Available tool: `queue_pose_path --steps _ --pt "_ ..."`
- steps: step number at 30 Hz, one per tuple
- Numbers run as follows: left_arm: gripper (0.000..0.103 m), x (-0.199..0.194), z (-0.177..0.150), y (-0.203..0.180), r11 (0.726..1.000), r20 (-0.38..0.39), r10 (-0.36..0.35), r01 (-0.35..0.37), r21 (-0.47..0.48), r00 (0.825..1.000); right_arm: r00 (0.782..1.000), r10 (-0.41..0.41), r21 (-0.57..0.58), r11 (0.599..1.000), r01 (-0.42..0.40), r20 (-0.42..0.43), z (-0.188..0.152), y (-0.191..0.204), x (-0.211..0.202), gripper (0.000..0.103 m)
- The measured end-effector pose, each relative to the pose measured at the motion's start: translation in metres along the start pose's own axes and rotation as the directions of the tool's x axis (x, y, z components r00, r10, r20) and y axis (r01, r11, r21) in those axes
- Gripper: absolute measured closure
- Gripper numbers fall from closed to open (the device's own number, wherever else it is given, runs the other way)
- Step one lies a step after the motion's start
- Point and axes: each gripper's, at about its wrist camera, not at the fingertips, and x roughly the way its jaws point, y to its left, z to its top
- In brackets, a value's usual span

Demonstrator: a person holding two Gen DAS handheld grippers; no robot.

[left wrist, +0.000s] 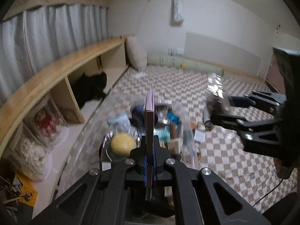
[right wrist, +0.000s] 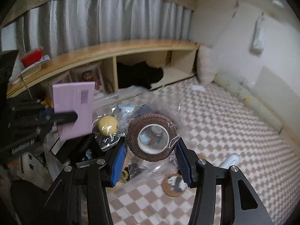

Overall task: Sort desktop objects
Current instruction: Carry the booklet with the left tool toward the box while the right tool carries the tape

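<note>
Blue-padded jaws of the right gripper (right wrist: 150,150) were clamped on a brown roll of tape (right wrist: 152,139) sealed in a clear wrapper, held up over the checkered bed cover (right wrist: 234,131). To its left the left gripper (right wrist: 75,115) had its jaws pinched narrow on a flat pink box (right wrist: 73,108), gripped by its edge and standing upright. Below and between them lay a heap of clutter: a yellow ball (right wrist: 107,126) in clear plastic, some blue and dark bits, blurred. Farther off, a wooden shelf (right wrist: 131,46) ran along the grey curtain (right wrist: 112,18), with a black cloth (right wrist: 138,75) stuffed in one compartment.
</note>
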Motion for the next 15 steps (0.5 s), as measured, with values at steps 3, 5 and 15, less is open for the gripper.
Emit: queue_pose_path --steps 3,5,15 --pt "0.098 0.014 -0.012 0.001 1.000 -0.050 -0.019 0.019 -0.003 0.999 0.998 0.026 0.022 0.999 -0.025 -0.049 -0.002 0.004 0.027 0.051" --pt "0.098 0.024 -0.019 -0.002 1.000 -0.077 -0.026 0.026 -0.003 0.997 0.997 0.036 0.023 0.999 -0.034 -0.075 -0.006 0.008 0.041 0.051" --pt "0.098 0.052 -0.032 -0.008 0.999 -0.148 -0.021 0.025 0.020 0.989 0.981 0.059 0.026 0.998 -0.055 -0.186 -0.021 0.011 0.086 0.051"
